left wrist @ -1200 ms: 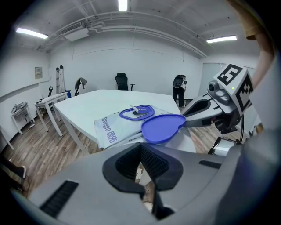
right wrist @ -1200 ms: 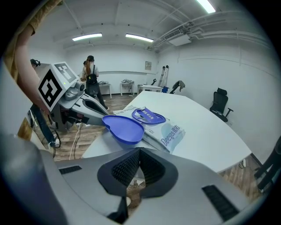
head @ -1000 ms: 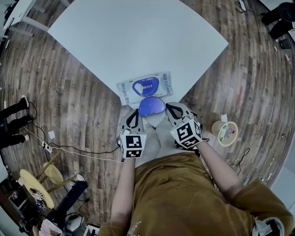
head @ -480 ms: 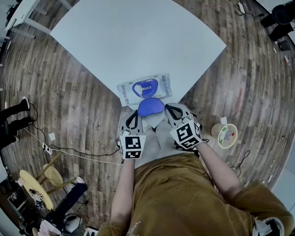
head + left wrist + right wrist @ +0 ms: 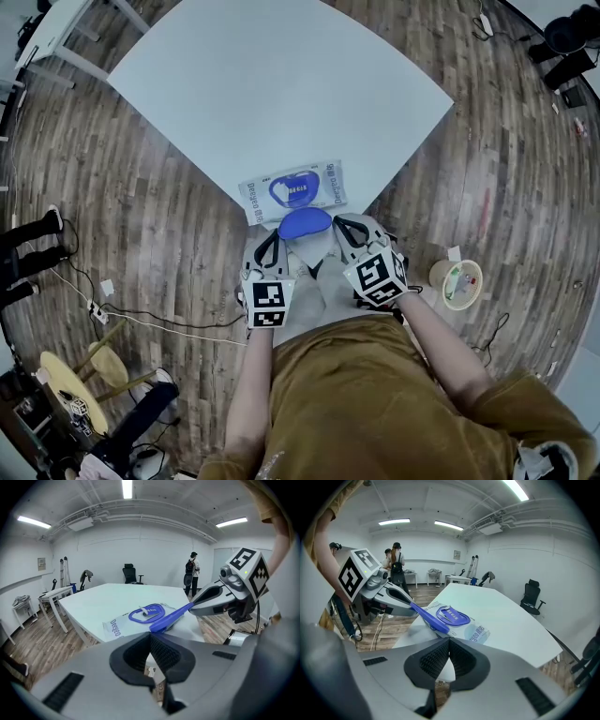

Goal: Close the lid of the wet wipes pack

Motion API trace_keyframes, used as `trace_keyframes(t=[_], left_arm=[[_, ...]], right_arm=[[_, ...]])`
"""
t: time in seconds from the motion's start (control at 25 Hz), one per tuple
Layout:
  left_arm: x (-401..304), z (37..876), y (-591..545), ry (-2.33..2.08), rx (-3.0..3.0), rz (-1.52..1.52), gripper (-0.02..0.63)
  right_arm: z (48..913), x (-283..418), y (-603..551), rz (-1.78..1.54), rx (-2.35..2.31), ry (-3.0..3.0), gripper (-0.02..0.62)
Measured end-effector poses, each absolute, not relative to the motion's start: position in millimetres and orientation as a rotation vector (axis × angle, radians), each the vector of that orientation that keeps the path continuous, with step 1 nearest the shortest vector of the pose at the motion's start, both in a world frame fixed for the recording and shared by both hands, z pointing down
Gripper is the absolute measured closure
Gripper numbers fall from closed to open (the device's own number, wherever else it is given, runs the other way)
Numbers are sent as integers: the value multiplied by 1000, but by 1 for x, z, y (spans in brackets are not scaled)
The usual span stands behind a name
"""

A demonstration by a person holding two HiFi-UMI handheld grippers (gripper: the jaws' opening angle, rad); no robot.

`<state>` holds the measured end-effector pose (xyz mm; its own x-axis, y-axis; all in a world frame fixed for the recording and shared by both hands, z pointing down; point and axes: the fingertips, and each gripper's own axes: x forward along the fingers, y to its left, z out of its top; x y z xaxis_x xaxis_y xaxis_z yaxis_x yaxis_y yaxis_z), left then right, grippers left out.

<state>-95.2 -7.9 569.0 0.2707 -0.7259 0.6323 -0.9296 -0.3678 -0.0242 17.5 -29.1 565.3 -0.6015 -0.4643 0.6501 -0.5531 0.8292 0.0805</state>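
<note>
A: At near corner of table (image 5: 281, 84) – item?
B: Flat wet wipes pack (image 5: 292, 190); blue lid (image 5: 305, 222) open, raised twd. operator.
A: Tongs?
B: L gripper (image 5: 150, 638), R gripper (image 5: 449, 641): jaws closed, empty; tips flank lid.

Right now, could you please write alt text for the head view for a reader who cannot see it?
A wet wipes pack lies at the near corner of a white table, its blue lid flipped open towards the person. The left gripper and the right gripper flank the lid, each with its jaws together and holding nothing.
</note>
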Motion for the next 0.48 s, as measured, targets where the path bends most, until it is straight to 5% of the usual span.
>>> trace_keyframes(t=[0.48], left_arm=[[-97,556,-17,-1530,2220,786,604]], right_arm=[[550,15,-44,143,776,-2340,589]])
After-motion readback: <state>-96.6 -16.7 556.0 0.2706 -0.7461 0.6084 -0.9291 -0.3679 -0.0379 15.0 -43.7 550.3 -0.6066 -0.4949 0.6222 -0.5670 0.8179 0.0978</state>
